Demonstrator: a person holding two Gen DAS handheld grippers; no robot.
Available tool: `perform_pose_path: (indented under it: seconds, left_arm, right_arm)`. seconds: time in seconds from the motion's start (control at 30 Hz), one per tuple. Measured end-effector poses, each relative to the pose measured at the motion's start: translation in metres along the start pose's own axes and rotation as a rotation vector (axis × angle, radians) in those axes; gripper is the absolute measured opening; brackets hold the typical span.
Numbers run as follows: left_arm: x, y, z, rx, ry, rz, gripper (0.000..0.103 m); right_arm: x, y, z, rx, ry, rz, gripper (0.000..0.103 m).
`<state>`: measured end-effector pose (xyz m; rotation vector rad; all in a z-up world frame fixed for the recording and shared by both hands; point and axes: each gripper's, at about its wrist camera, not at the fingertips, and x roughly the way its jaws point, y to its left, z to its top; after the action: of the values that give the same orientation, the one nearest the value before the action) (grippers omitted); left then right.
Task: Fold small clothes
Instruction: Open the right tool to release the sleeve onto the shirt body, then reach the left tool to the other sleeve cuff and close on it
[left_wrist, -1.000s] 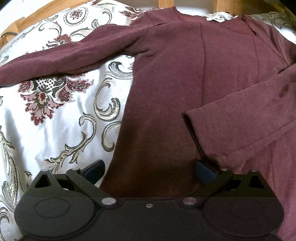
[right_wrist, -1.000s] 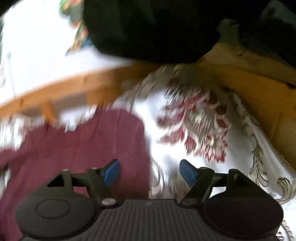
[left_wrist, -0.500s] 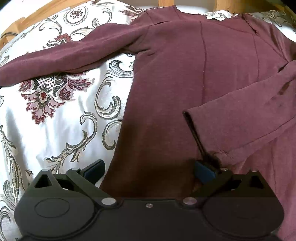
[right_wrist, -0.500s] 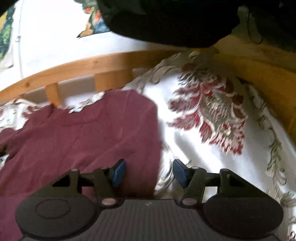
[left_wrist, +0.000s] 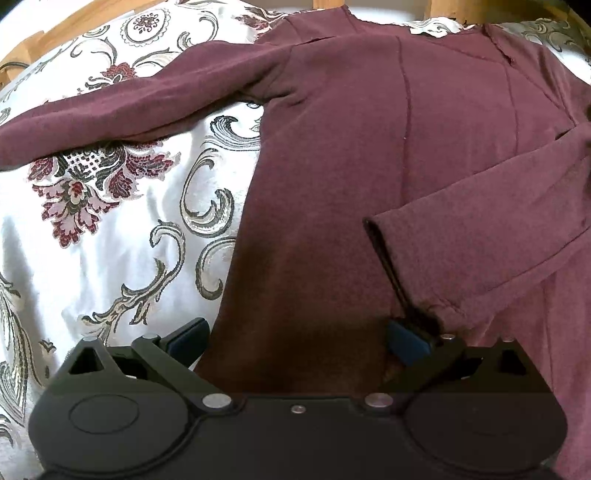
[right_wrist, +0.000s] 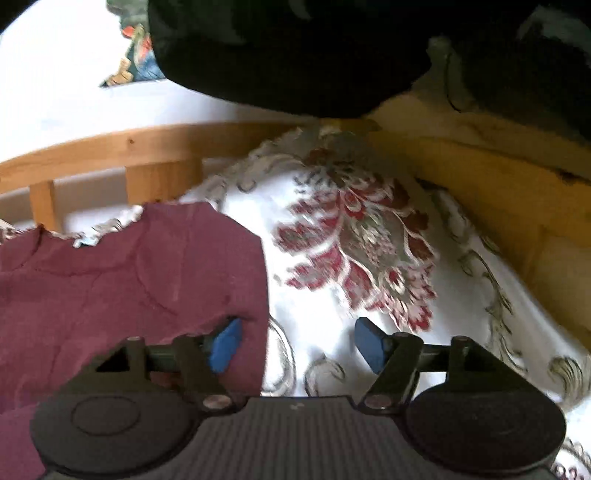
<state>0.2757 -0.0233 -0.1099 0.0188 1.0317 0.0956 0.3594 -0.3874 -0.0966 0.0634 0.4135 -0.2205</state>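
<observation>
A maroon long-sleeved shirt (left_wrist: 332, 166) lies flat on a floral bedspread (left_wrist: 110, 229). One sleeve (left_wrist: 110, 110) stretches out to the left. The other sleeve (left_wrist: 480, 221) is folded across the body, its cuff just ahead of my left gripper's right finger. My left gripper (left_wrist: 297, 339) hovers open and wide over the shirt's lower body, pads not pressing. In the right wrist view the shirt's side edge (right_wrist: 255, 295) runs between the blue pads of my right gripper (right_wrist: 298, 345). Its jaws are opening, the left pad over the cloth, the right over bare bedspread.
A wooden slatted rail (right_wrist: 110, 155) borders the far side of the bed, and a wooden board (right_wrist: 517, 206) runs along the right. A large dark bundle (right_wrist: 295, 55) hangs over the far corner. Bare bedspread (right_wrist: 369, 258) lies right of the shirt.
The left gripper and the shirt under it have stayed as they were. The right gripper's jaws narrowed and have widened again, and its view has tilted slightly along the shirt's edge.
</observation>
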Motion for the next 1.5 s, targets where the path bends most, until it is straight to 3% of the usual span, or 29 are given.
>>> perform_pose_path:
  seconds: [0.17,0.27,0.4,0.77,1.03,1.13,1.33,1.43,1.5]
  left_arm:
    - [-0.004,0.001,0.000,-0.006,-0.009,0.001,0.102]
    - [-0.012,0.002,0.000,-0.014,-0.033,0.001,0.102]
    - [-0.027,0.008,-0.001,-0.037,-0.084,-0.011,0.102]
    - [-0.066,0.038,-0.004,-0.153,-0.229,0.052,0.102]
    - [-0.156,0.081,-0.011,-0.137,-0.553,0.202,0.102]
    - [-0.171,0.107,-0.001,-0.096,-0.570,0.244,0.102]
    - [-0.191,0.169,-0.007,0.047,-0.680,0.488,0.102]
    - [-0.190,0.203,-0.003,0.118,-0.616,0.541,0.102]
    - [-0.189,0.223,0.001,0.139,-0.560,0.521,0.102]
  right_arm:
    - [-0.016,0.008,-0.019,-0.056,0.053,-0.029,0.091]
    - [-0.017,0.019,-0.031,-0.120,0.149,-0.075,0.098]
    - [-0.029,0.023,-0.039,-0.112,0.173,-0.095,0.098]
    - [-0.149,0.034,-0.024,0.024,0.030,0.134,0.103]
    - [-0.210,0.050,-0.038,0.042,0.018,0.284,0.103]
    - [-0.210,0.058,-0.041,0.031,0.034,0.307,0.103]
    - [-0.200,0.059,-0.046,0.095,0.107,0.337,0.103]
    - [-0.195,0.059,-0.049,0.111,0.134,0.349,0.103]
    - [-0.193,0.059,-0.050,0.112,0.144,0.340,0.103]
